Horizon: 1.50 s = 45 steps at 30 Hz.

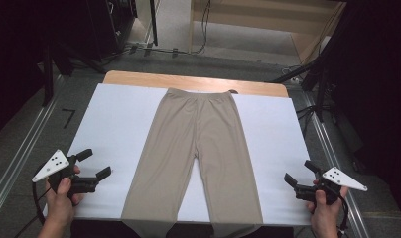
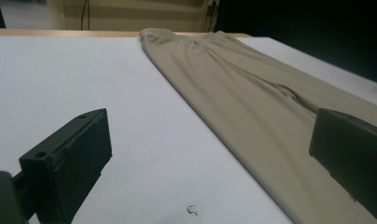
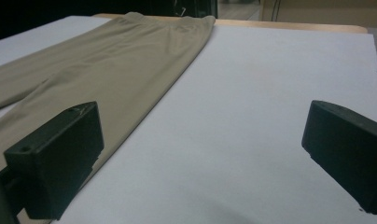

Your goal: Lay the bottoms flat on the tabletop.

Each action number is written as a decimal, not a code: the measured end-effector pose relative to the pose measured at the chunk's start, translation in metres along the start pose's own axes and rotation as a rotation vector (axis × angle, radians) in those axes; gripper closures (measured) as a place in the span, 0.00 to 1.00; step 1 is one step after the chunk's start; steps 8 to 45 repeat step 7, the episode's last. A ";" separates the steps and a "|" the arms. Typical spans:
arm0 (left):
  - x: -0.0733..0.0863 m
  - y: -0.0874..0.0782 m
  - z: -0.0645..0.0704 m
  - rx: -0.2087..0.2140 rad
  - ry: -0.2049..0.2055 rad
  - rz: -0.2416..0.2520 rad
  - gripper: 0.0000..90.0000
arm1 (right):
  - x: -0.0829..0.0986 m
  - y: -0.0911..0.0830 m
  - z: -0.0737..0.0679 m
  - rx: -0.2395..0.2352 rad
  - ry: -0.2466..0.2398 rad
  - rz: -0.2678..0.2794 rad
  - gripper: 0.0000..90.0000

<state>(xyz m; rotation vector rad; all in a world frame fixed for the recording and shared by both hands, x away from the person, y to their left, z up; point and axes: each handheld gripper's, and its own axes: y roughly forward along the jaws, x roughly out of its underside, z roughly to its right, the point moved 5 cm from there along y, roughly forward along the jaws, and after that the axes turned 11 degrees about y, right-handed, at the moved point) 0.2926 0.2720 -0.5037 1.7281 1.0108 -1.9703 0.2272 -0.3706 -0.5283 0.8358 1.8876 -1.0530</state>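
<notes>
White sheeting (image 1: 119,119) is spread over a wooden table (image 1: 139,78), with beige trousers (image 1: 198,144) laid flat along its middle.

The waistband is placed at the far edge and the leg ends are draped over the near edge. The left gripper (image 1: 97,163) is held over the near left corner, the right gripper (image 1: 299,172) over the near right corner; both are kept clear of the trousers, with jaws spread wide and nothing held between them. A small mark (image 2: 192,211) is seen on the sheeting near the left gripper.

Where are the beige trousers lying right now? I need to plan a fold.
In the high view the beige trousers lie flat mid-table on the white sheet, waistband at the far edge, leg ends hanging over the near edge, between the two open grippers.
</notes>
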 end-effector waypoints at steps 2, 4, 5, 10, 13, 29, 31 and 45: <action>-0.001 -0.001 -0.001 0.000 0.008 0.003 0.00 | 0.003 0.000 0.003 -0.001 0.015 0.006 0.00; 0.001 -0.001 -0.002 0.002 0.003 0.000 0.00 | 0.003 0.001 0.004 0.000 0.016 0.004 0.00; 0.001 0.000 -0.002 0.003 0.002 -0.004 0.00 | 0.002 0.001 0.003 0.002 0.014 0.005 0.00; 0.002 0.001 -0.003 0.003 0.000 -0.008 0.00 | 0.002 0.003 0.002 0.000 0.011 0.002 0.00; 0.002 0.001 -0.003 0.003 0.000 -0.008 0.00 | 0.002 0.003 0.002 0.000 0.011 0.002 0.00; 0.002 0.001 -0.003 0.003 0.000 -0.008 0.00 | 0.002 0.003 0.002 0.000 0.011 0.002 0.00; 0.002 0.001 -0.003 0.003 0.000 -0.008 0.00 | 0.002 0.003 0.002 0.000 0.011 0.002 0.00; 0.002 0.001 -0.003 0.003 0.000 -0.008 0.00 | 0.002 0.003 0.002 0.000 0.011 0.002 0.00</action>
